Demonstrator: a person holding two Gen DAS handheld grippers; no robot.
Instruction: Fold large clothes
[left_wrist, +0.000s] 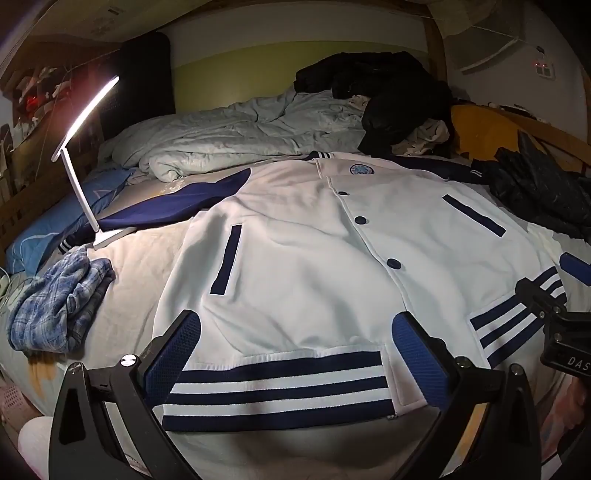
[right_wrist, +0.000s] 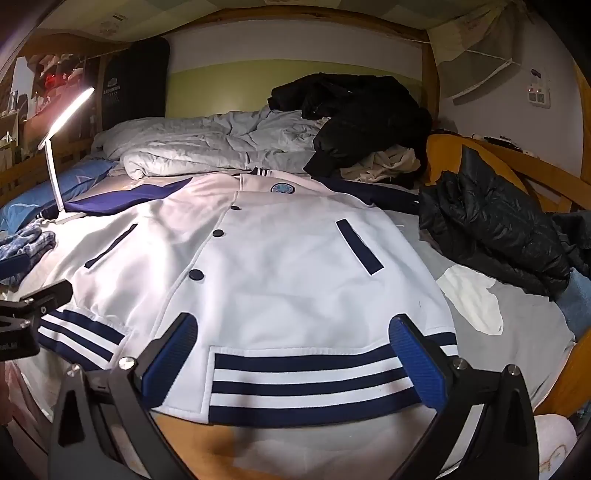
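A white varsity jacket with navy sleeves, navy buttons and a navy-striped hem lies flat, front up, on the bed; the right wrist view shows the same jacket. My left gripper hovers open over the left half of the striped hem, nothing between its blue pads. My right gripper hovers open over the right half of the hem, pads clear of the cloth. Each gripper shows at the edge of the other's view: the right gripper, the left gripper.
A lit white desk lamp stands on the bed at the left beside a blue plaid garment. A crumpled grey duvet and black coat lie behind. A dark puffer jacket lies right. A wooden bed rail bounds the right side.
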